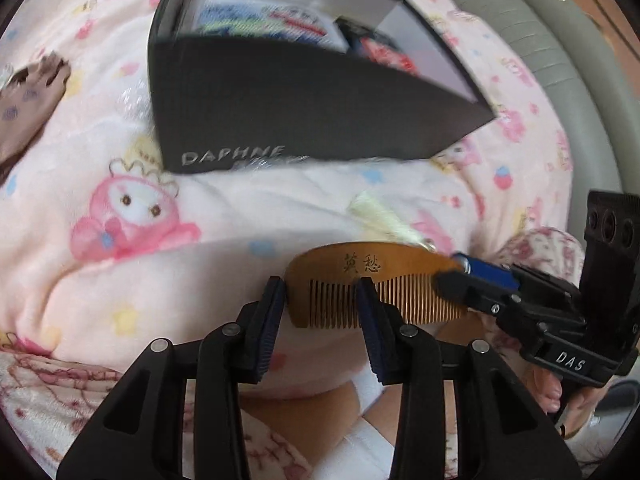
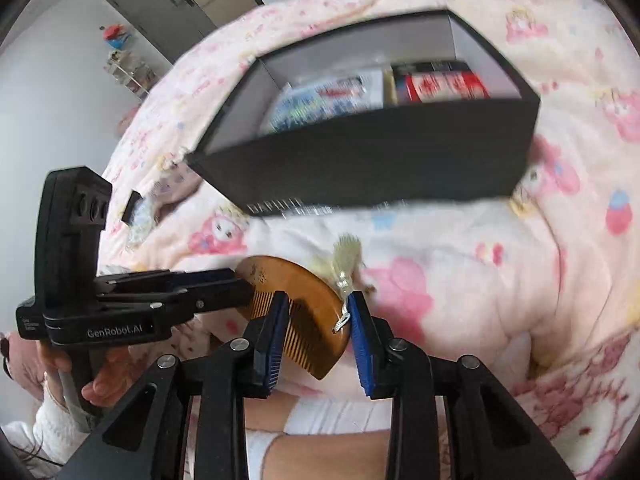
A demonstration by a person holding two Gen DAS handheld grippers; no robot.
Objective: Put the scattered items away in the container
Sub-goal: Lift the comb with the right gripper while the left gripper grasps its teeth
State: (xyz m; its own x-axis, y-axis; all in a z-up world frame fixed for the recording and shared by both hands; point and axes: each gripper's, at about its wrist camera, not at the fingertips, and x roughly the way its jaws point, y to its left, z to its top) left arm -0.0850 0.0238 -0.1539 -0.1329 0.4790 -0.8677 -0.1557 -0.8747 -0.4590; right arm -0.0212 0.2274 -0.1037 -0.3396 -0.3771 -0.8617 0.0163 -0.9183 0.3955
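Observation:
A brown wooden comb (image 1: 360, 268) with a cream tassel (image 1: 380, 216) hangs over the pink cartoon blanket (image 1: 120, 160), just short of the black DAPHNE box (image 1: 300, 112). My left gripper (image 1: 322, 292) is shut on the comb's left end, with one pad against its tip and the other across the teeth. My right gripper (image 1: 456, 272) clamps the right end by the tassel. In the right wrist view the comb (image 2: 308, 304) lies between the right gripper (image 2: 316, 308) pads, and the left gripper (image 2: 244, 284) bites its far end. The box (image 2: 380, 160) holds printed packets.
A brown pouch (image 1: 32, 96) lies on the blanket at the far left. A small black item beside a patterned cloth (image 2: 136, 208) sits left of the box. A grey padded edge (image 1: 540, 40) borders the blanket. The person's knees and white sleeves are below the grippers.

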